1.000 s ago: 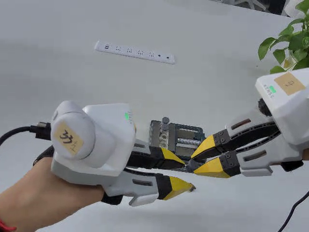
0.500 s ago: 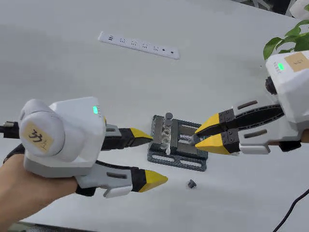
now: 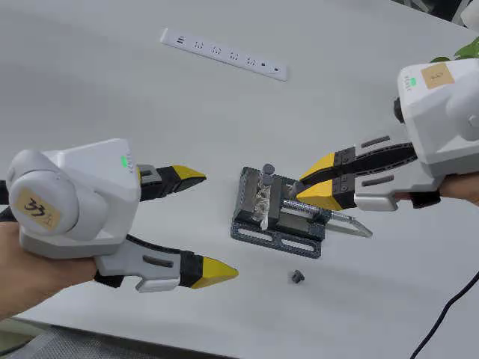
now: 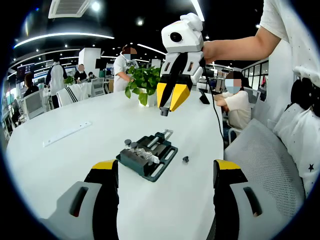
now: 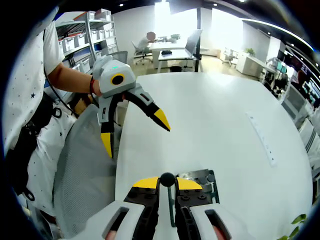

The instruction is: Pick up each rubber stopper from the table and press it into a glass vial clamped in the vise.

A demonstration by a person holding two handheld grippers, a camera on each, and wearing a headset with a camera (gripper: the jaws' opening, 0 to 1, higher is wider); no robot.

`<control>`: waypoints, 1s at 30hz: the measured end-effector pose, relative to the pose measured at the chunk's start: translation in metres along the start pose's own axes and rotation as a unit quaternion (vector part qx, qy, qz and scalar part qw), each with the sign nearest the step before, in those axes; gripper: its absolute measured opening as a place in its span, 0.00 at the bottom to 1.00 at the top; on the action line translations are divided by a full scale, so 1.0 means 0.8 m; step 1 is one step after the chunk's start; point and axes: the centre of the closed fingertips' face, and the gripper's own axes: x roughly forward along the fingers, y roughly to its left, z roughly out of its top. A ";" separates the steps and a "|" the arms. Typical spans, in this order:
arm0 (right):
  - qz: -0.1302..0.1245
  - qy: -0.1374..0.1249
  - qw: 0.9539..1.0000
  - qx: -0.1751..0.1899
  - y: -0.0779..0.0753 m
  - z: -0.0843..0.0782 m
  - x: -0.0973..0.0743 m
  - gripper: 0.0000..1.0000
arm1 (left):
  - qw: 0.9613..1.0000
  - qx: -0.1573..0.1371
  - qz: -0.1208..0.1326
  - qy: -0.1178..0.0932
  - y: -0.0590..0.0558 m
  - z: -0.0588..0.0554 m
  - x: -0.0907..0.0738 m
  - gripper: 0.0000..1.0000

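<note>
left gripper [image 3: 218, 224] fingers spread wide, empty; right gripper [image 3: 303, 191] fingers pinching stopper [image 5: 167, 178] above vise [image 3: 251, 224].

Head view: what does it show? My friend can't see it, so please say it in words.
The right gripper pinches a small dark stopper over a vise on a white table. The left gripper hangs open to the left, and another stopper lies loose in front of the vise.
</note>
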 end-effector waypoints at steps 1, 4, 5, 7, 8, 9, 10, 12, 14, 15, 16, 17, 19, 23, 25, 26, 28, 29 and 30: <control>-0.003 0.004 1.000 0.001 -0.004 0.000 0.003 0.06 | 1.000 0.000 -0.001 -0.001 0.001 -0.002 0.000 0.80; -0.006 0.016 1.000 0.006 -0.009 0.001 0.012 0.06 | 1.000 0.008 0.002 -0.004 0.004 -0.006 0.000 0.87; -0.007 0.023 1.000 0.006 -0.012 0.000 0.016 0.06 | 1.000 0.013 -0.001 -0.011 0.004 -0.005 0.001 0.91; -0.008 0.031 0.999 0.006 -0.016 -0.001 0.022 0.06 | 1.000 0.012 -0.003 -0.008 0.005 -0.008 0.002 0.95; -0.009 0.036 0.999 0.007 -0.019 -0.001 0.026 0.06 | 1.000 0.019 -0.005 -0.013 0.006 -0.009 0.003 0.96; -0.012 0.040 0.999 0.009 -0.022 -0.002 0.029 0.06 | 1.000 0.018 -0.008 -0.016 0.006 -0.010 0.004 0.98; -0.014 0.046 0.999 0.011 -0.028 -0.005 0.034 0.06 | 1.000 0.012 -0.010 -0.016 0.008 -0.012 0.006 0.99; -0.016 0.054 0.998 0.015 -0.034 -0.009 0.042 0.06 | 1.000 0.013 -0.014 -0.016 0.008 -0.014 0.008 0.99; -0.018 0.068 0.997 0.013 -0.039 -0.016 0.050 0.06 | 1.000 0.015 -0.019 -0.012 0.009 -0.019 0.011 0.99; -0.018 0.071 0.997 0.016 -0.042 -0.018 0.056 0.06 | 1.000 0.013 -0.021 -0.010 0.009 -0.022 0.012 0.99; -0.016 0.074 0.997 0.020 -0.045 -0.021 0.059 0.06 | 1.000 0.013 -0.022 -0.012 0.009 -0.023 0.012 0.99; -0.015 0.078 0.997 0.019 -0.047 -0.024 0.063 0.06 | 1.000 0.012 -0.023 -0.015 0.010 -0.023 0.012 0.99; -0.017 0.088 0.996 0.017 -0.050 -0.030 0.068 0.06 | 1.000 0.010 -0.022 -0.015 0.013 -0.025 0.013 0.99; -0.017 0.100 0.995 0.023 -0.053 -0.037 0.080 0.06 | 1.000 0.004 -0.019 -0.020 0.016 -0.027 0.014 0.99; -0.017 0.110 0.994 0.020 -0.055 -0.044 0.085 0.06 | 1.000 -0.001 -0.020 -0.022 0.016 -0.028 0.014 0.99; -0.017 0.114 0.993 0.019 -0.055 -0.046 0.086 0.06 | 1.000 0.000 -0.020 -0.022 0.016 -0.028 0.014 0.99; -0.017 0.116 0.993 0.022 -0.057 -0.049 0.088 0.06 | 0.999 -0.004 -0.020 -0.025 0.016 -0.029 0.014 0.99; -0.019 0.118 0.993 0.022 -0.058 -0.051 0.089 0.06 | 0.999 -0.005 -0.020 -0.026 0.017 -0.029 0.014 0.99; -0.021 0.120 0.992 0.021 -0.059 -0.053 0.090 0.06 | 0.999 -0.005 -0.020 -0.026 0.017 -0.030 0.014 0.99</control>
